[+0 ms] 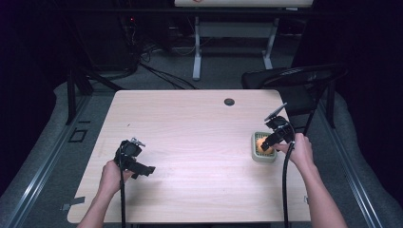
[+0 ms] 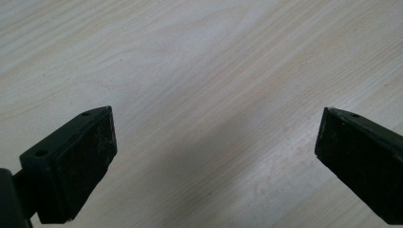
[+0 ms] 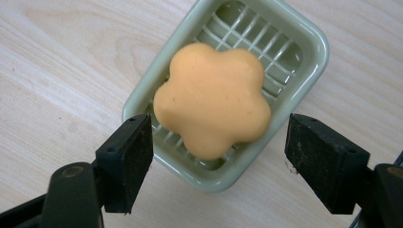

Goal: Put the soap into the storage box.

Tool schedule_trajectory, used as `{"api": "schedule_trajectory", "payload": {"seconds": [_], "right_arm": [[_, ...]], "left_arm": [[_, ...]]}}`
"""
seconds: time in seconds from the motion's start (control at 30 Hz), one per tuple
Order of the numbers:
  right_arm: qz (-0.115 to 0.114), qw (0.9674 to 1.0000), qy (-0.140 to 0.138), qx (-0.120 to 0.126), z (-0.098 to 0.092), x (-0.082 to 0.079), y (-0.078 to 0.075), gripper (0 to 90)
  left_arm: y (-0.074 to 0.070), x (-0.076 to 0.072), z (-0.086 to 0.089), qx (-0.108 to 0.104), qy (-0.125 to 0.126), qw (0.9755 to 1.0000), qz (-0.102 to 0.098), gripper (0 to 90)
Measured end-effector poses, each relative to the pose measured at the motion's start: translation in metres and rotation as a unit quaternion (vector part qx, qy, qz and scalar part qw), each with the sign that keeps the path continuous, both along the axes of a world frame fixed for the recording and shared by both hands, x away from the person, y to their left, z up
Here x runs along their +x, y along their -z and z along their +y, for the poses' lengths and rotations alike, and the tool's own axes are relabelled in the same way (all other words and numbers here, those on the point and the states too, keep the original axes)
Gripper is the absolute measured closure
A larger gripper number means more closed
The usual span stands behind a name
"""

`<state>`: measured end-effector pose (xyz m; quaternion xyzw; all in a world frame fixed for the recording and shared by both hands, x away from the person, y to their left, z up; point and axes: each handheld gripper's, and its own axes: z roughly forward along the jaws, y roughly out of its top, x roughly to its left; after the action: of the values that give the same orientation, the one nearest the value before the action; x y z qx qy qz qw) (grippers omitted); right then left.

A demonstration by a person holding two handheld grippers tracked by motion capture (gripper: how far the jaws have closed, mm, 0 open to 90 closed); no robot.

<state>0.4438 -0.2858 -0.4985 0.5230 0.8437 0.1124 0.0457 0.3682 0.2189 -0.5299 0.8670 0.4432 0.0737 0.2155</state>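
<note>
An orange flower-shaped soap [image 3: 212,98] lies in a pale green soap dish [image 3: 304,38] with a grid floor, at the table's right side [image 1: 264,147]. My right gripper [image 3: 218,156] hovers just over the dish, open, its black jaws standing wide on either side of the soap without touching it. In the high view the right gripper [image 1: 272,138] covers part of the dish. My left gripper [image 1: 142,169] is at the table's left front, held low over bare wood. It is open, and between its wide jaws [image 2: 214,156] there is just tabletop.
The light wooden table [image 1: 190,133] has a round cable hole [image 1: 229,101] near its far edge. A dark folding chair [image 1: 294,78] stands behind the right far corner. Another table's legs [image 1: 196,52] and cables are on the floor beyond.
</note>
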Motion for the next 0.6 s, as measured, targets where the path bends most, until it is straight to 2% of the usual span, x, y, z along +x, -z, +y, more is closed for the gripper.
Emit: {"api": "schedule_trajectory", "payload": {"seconds": [0.3,0.33,0.47,0.6], "right_arm": [[0.0,1.0,0.003,0.004,-0.008,-0.017,0.002,22.8],[0.006,1.0,-0.005,-0.002,-0.01,-0.017,0.0,22.3],[-0.002,1.0,-0.002,0.006,-0.011,-0.027,-0.004,18.5],[0.002,1.0,-0.007,0.003,-0.01,-0.033,-0.006,16.3]], "left_arm": [[-0.001,-0.001,0.001,0.0,-0.002,1.0,-0.001,0.2],[0.0,-0.001,0.001,0.0,-0.002,1.0,-0.002,0.2],[0.0,-0.002,0.003,0.001,-0.003,1.0,-0.001,0.2],[-0.001,-0.002,0.001,0.001,-0.003,1.0,-0.002,0.2]]}}
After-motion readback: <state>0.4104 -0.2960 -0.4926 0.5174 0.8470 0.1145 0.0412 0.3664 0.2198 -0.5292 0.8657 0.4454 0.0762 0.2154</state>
